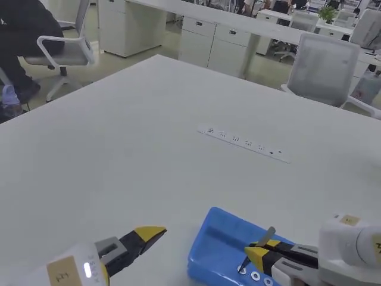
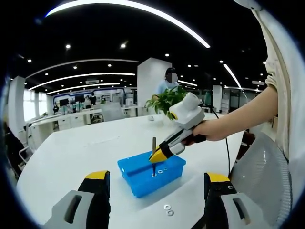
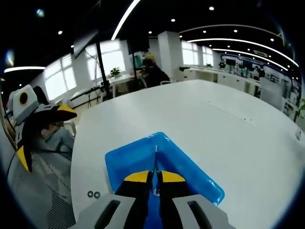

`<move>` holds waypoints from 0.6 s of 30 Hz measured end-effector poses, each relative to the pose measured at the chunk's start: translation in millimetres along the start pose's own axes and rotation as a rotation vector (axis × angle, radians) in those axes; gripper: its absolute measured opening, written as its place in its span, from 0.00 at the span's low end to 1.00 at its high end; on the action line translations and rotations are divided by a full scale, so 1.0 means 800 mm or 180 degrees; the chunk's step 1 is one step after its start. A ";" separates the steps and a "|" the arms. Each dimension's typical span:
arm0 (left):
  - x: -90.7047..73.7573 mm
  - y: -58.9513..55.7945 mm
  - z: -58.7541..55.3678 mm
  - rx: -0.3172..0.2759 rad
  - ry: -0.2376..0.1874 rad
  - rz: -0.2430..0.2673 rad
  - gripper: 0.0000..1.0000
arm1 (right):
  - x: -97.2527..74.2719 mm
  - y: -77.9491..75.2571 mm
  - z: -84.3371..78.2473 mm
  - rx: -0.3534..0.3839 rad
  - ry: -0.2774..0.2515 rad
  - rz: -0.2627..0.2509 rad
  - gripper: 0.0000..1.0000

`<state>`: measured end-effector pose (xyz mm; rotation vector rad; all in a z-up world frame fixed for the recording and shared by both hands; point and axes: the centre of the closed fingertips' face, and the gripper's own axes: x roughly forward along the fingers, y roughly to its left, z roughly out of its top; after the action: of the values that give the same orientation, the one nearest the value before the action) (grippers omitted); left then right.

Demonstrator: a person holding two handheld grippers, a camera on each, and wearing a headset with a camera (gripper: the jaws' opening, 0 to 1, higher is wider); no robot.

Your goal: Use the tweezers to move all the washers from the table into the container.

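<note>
Now the right tongs [image 1: 255, 253] pinch the tweezers [image 3: 155, 157] inside the blue container [image 1: 219, 233]; left tongs [image 2: 157, 177] gape empty at nine o'clock.

open-plan office: rows of white desks [image 1: 205, 37], mesh swivel chairs [image 1: 324, 68], a potted plant [image 2: 165, 101]

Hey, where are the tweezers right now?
In the left gripper view, the tweezers stand upright, clamped by the right gripper, tips down inside the blue container, next to washers lying in it.
</note>
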<state>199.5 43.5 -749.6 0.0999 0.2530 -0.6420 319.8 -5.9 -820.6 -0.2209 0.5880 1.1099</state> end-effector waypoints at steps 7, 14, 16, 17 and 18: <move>-0.001 0.005 0.001 -0.0081 -0.0026 0.0028 0.82 | -0.004 0.001 0.008 -0.0013 -0.0087 -0.0002 0.03; -0.001 0.005 0.001 -0.0094 -0.0027 0.0032 0.82 | -0.016 0.013 0.024 -0.0060 -0.0221 0.0034 0.03; -0.001 0.006 0.001 -0.0097 -0.0026 0.0037 0.82 | -0.020 0.017 0.029 -0.0074 -0.0260 0.0048 0.03; -0.001 0.006 0.001 -0.0097 -0.0025 0.0038 0.82 | -0.022 0.018 0.031 -0.0073 -0.0272 0.0054 0.03; -0.001 0.006 0.001 -0.0097 -0.0024 0.0039 0.82 | -0.025 0.021 0.036 -0.0081 -0.0309 0.0062 0.03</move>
<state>202.0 47.4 -748.8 0.0695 0.2546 -0.6261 308.0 -1.5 -783.8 -0.1824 0.4907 1.1408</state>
